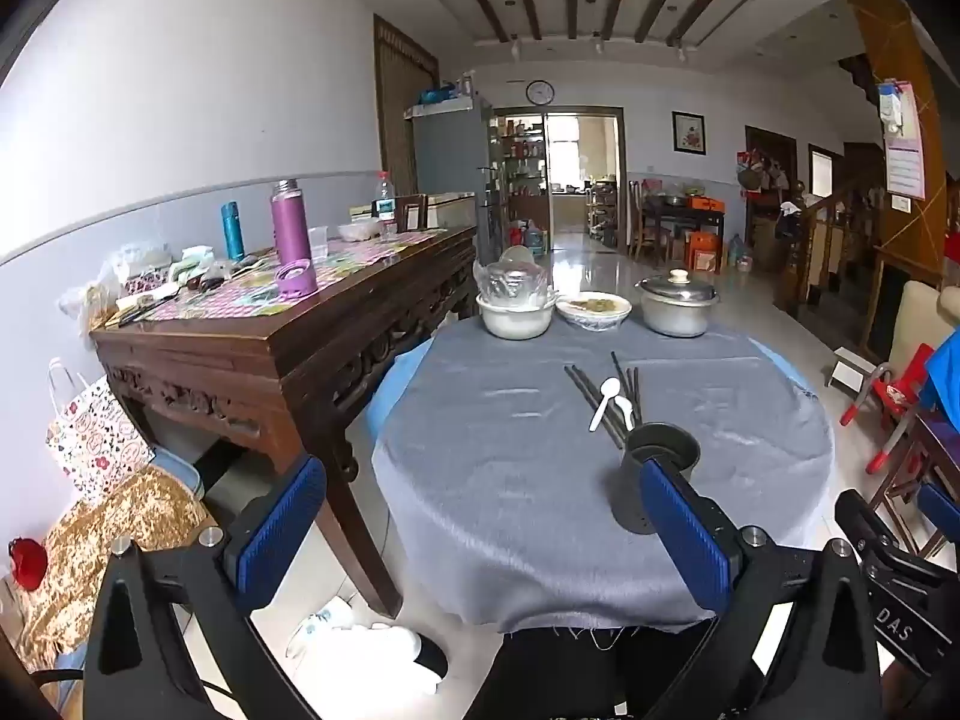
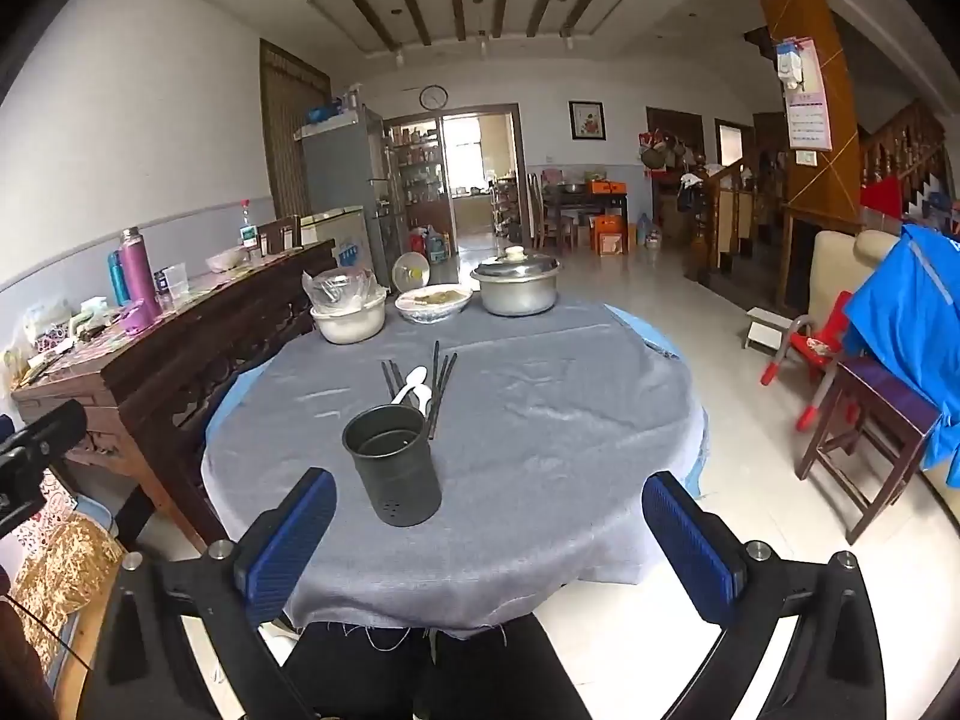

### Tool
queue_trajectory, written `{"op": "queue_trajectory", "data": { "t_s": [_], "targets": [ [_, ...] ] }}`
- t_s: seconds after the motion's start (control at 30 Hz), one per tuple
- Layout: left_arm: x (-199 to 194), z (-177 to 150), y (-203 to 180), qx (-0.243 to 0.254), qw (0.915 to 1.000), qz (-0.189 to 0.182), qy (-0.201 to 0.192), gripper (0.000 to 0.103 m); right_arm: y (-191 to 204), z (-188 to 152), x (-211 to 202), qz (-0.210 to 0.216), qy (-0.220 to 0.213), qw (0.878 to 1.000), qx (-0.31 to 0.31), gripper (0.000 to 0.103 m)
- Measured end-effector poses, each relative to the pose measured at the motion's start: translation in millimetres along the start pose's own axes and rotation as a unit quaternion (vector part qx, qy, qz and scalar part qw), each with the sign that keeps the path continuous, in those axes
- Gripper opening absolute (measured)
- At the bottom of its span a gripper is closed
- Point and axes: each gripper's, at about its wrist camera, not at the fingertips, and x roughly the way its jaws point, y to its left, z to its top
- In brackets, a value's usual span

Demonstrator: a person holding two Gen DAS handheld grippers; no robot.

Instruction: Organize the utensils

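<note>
A dark metal utensil holder [image 2: 393, 468] stands upright and empty on the round table's grey cloth [image 2: 540, 420]; it also shows in the left wrist view [image 1: 657, 477], partly behind my right finger. Behind it lie several dark chopsticks [image 2: 441, 387] and two white spoons [image 2: 414, 387], also in the left wrist view as chopsticks [image 1: 600, 402] and spoons [image 1: 606, 399]. My left gripper [image 1: 483, 531] is open and empty at the table's near left edge. My right gripper [image 2: 489, 540] is open and empty at the near edge, the holder just ahead of its left finger.
At the table's far side stand a white bowl with a plastic bag [image 2: 348, 312], a dish of food [image 2: 433, 302] and a lidded metal pot [image 2: 517, 285]. A carved wooden sideboard [image 1: 288, 348] with bottles is left. A chair [image 2: 864, 444] stands right.
</note>
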Motion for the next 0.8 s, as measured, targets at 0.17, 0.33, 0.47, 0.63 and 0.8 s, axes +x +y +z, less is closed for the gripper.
{"op": "queue_trajectory", "data": {
  "t_s": [0.17, 0.33, 0.47, 0.63, 0.8],
  "targets": [
    [-0.7, -0.6, 9.0, -0.007, 1.0000, 0.006, 0.003, 0.103, 11.7, -6.8, -9.8, 0.005, -0.018, 1.000, -0.014, 0.103],
    [11.0, -10.1, 15.7, -0.020, 0.9997, 0.012, 0.007, 0.103, 24.9, -21.0, -15.5, 0.011, -0.014, 0.999, -0.031, 0.103],
    [9.5, -11.0, 27.5, -0.030, 0.9994, 0.016, 0.012, 0.103, 32.5, -32.9, -18.9, 0.001, -0.010, 0.999, -0.054, 0.103],
    [9.8, -15.0, 35.6, -0.035, 0.9991, 0.019, 0.016, 0.103, 27.4, -37.0, -35.4, -0.005, -0.040, 0.998, -0.048, 0.103],
    [5.4, -18.3, 28.7, -0.031, 0.9992, 0.015, 0.020, 0.103, 22.4, -38.3, -50.5, 0.006, -0.070, 0.997, -0.040, 0.103]
  ]
}}
